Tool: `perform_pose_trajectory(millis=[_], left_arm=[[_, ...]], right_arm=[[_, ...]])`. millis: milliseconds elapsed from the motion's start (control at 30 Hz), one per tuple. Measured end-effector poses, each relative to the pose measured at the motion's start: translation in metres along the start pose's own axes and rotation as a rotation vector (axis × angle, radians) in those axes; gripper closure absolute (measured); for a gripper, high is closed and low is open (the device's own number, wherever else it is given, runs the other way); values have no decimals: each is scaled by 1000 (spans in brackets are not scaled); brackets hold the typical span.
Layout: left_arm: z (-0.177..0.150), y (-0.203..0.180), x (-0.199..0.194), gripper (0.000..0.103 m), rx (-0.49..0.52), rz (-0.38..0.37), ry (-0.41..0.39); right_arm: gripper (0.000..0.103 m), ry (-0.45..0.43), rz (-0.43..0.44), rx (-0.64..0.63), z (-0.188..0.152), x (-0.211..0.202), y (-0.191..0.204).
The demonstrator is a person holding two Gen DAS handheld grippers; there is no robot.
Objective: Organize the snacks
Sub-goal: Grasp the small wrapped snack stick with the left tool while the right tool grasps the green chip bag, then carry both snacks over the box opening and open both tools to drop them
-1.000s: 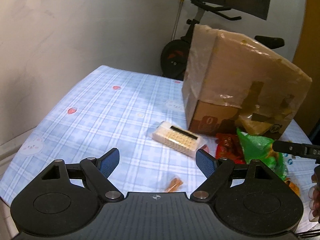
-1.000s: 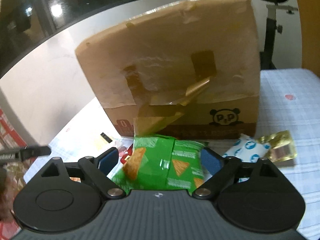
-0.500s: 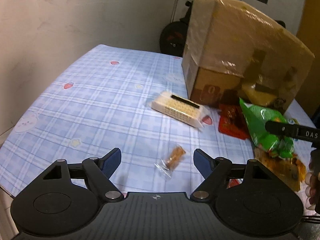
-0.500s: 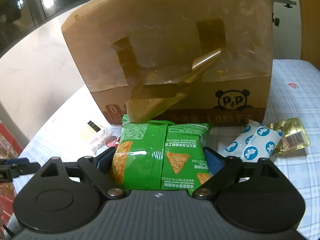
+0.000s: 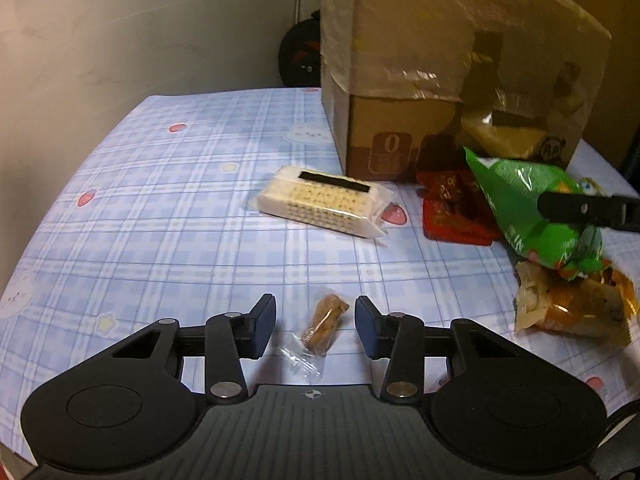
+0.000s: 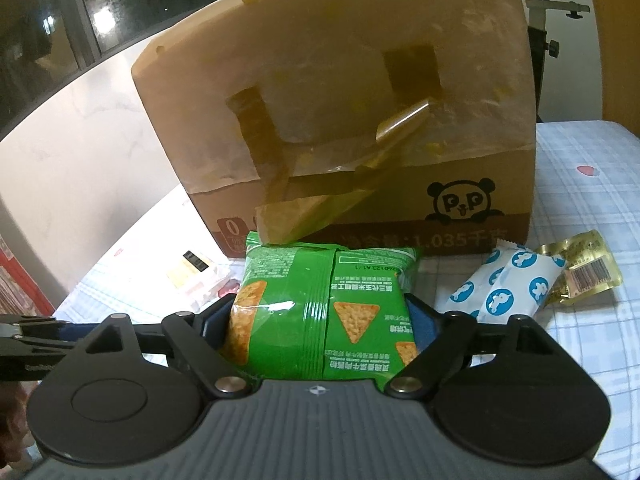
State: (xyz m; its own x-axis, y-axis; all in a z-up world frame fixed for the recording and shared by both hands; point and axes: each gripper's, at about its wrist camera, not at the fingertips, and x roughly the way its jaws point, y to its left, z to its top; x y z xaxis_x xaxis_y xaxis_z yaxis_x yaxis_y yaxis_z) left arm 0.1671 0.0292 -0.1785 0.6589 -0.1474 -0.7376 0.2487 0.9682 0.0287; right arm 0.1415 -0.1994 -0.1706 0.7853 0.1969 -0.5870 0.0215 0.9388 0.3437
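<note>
My right gripper (image 6: 320, 316) is shut on a green chip bag (image 6: 324, 312) and holds it in front of the taped cardboard box (image 6: 360, 112). The bag also shows in the left wrist view (image 5: 528, 208), lifted off the table. My left gripper (image 5: 315, 326) is open, with its fingers on either side of a small brown wrapped snack (image 5: 324, 326) that lies on the blue checked tablecloth (image 5: 160, 216). A pale cracker pack (image 5: 324, 202) lies farther ahead, beside the box (image 5: 440, 72).
A red packet (image 5: 452, 212) lies by the box base and an orange-brown packet (image 5: 576, 308) lies under the green bag. A white-and-blue packet (image 6: 508, 288) and a gold packet (image 6: 584, 272) lie right of the bag. A wall stands left of the table.
My left gripper moved down and forward so that the small brown snack now sits between its narrowed fingers. My right gripper closed on the green bag and lifted it.
</note>
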Motion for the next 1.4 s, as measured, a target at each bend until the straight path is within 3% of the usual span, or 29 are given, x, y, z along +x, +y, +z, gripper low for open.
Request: perform_pose_trajectory(millis=[67,100,433,967,1400], left_arm=[[-1,-2,4,72,2,17,4],[-2,-2,6,83,0,28,10],[1,5,-13,84,-90,8,-48],[4,-4,-44,84,-127,-40,-129],[46,-18,-85,84,-70,-95,-290]], right_arm=[[16,-1,3,5,0,0,-1],[16,-2,4,6,0,-1,0],[20,-1,36,34,6,-7,0],[20,16,40,-99,3,-50,23],[20,-162,78,-102,36,-97,35]])
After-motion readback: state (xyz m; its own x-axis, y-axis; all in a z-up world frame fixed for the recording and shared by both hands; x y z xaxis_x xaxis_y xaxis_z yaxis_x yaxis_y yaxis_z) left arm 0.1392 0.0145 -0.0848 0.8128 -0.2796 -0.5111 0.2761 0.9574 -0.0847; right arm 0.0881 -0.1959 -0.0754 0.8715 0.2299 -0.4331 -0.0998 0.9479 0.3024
